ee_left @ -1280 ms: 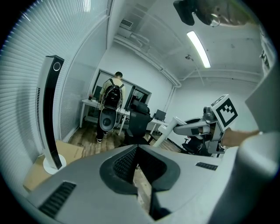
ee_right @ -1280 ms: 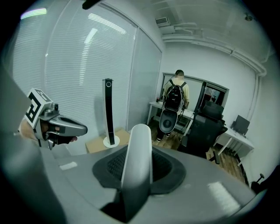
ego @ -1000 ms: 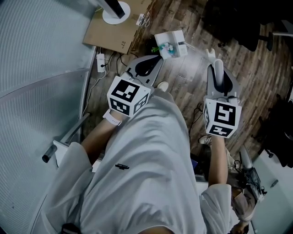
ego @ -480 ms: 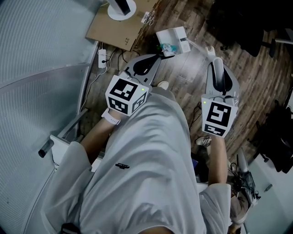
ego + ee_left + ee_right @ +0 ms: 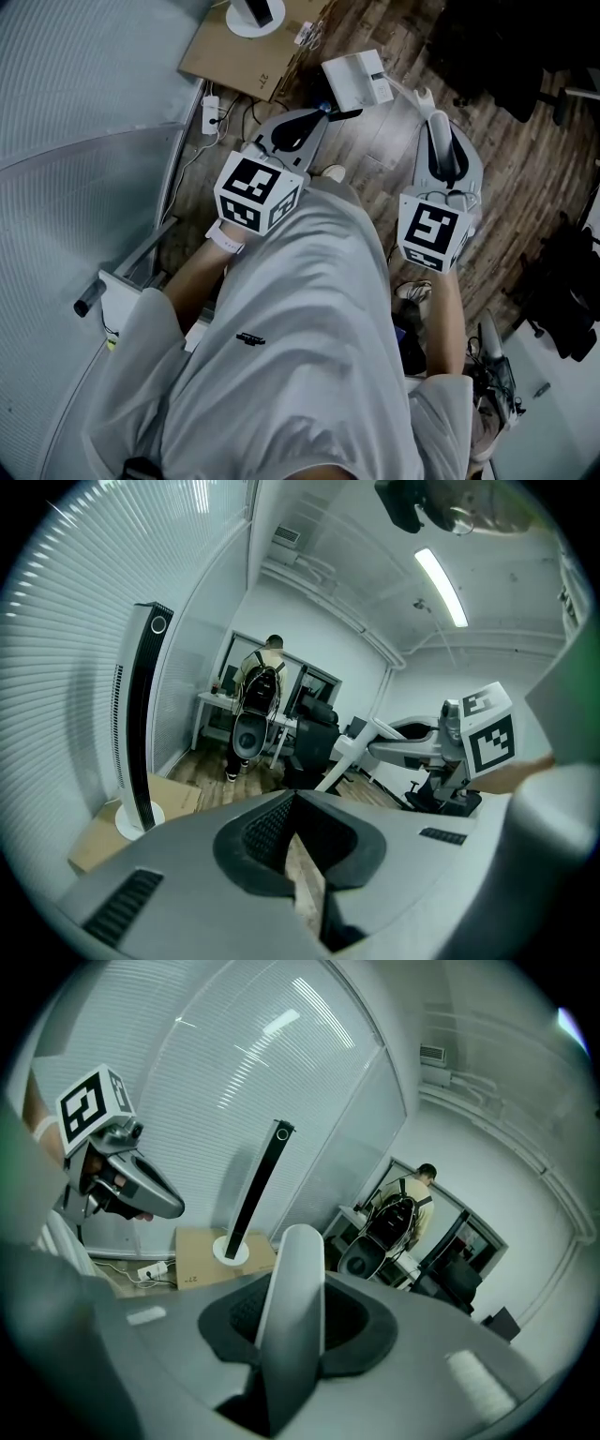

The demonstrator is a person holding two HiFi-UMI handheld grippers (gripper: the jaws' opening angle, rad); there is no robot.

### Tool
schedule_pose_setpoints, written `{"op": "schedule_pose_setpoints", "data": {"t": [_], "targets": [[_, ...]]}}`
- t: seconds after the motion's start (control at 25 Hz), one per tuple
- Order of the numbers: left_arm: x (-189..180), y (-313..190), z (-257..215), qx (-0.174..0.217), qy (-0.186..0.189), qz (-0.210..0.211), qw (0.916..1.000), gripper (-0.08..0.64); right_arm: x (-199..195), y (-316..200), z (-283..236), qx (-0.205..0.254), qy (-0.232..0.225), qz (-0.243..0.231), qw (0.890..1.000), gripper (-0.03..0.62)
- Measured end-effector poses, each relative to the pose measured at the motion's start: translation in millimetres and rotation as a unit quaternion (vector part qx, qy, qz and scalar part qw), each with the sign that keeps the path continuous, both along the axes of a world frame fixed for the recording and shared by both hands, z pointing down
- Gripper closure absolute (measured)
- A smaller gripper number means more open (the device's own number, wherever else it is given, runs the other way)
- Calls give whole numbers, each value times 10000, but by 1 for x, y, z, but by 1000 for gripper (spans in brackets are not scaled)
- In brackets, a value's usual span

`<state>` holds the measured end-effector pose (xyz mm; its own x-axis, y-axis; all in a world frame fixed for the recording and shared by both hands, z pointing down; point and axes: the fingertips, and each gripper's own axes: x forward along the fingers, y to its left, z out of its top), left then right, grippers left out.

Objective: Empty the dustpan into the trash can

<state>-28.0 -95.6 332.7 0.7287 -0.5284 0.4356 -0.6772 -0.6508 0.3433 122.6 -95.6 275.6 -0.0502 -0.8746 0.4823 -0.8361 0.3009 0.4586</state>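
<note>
White rod-like plastic handle (image 5: 292,1288) clamped between part-open jaws of right gripper (image 5: 439,131), long axis running ahead and leftward to white boxy dustpan (image 5: 354,80), low over wood-plank floor (image 5: 394,141). Left gripper (image 5: 317,117), jaws shut on nothing, sits nearer pan, just beside it. Both grippers point forward, tilted down. Trash can not made out; next move likely carries pan toward it.

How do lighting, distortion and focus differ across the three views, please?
Head view: evenly lit and sharp, no harsh shadows on the brown wood-plank floor. Left gripper view: fisheye with dark corners, the long ceiling strip light blown out. Right gripper view: same fisheye, the white rounded handle nearest the lens looks soft.
</note>
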Motion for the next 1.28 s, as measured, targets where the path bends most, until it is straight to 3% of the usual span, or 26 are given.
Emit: {"op": "schedule_pose_setpoints", "data": {"t": [0.44, 1.28], "targets": [[-5, -2, 2, -1, 14, -107, 9999, 554, -24, 1, 9, 79, 509, -582, 9970, 489], [-14, -1, 3, 18, 103, -411, 9991, 554, -45, -2, 4, 142, 828, -1147, 9898, 489]]}}
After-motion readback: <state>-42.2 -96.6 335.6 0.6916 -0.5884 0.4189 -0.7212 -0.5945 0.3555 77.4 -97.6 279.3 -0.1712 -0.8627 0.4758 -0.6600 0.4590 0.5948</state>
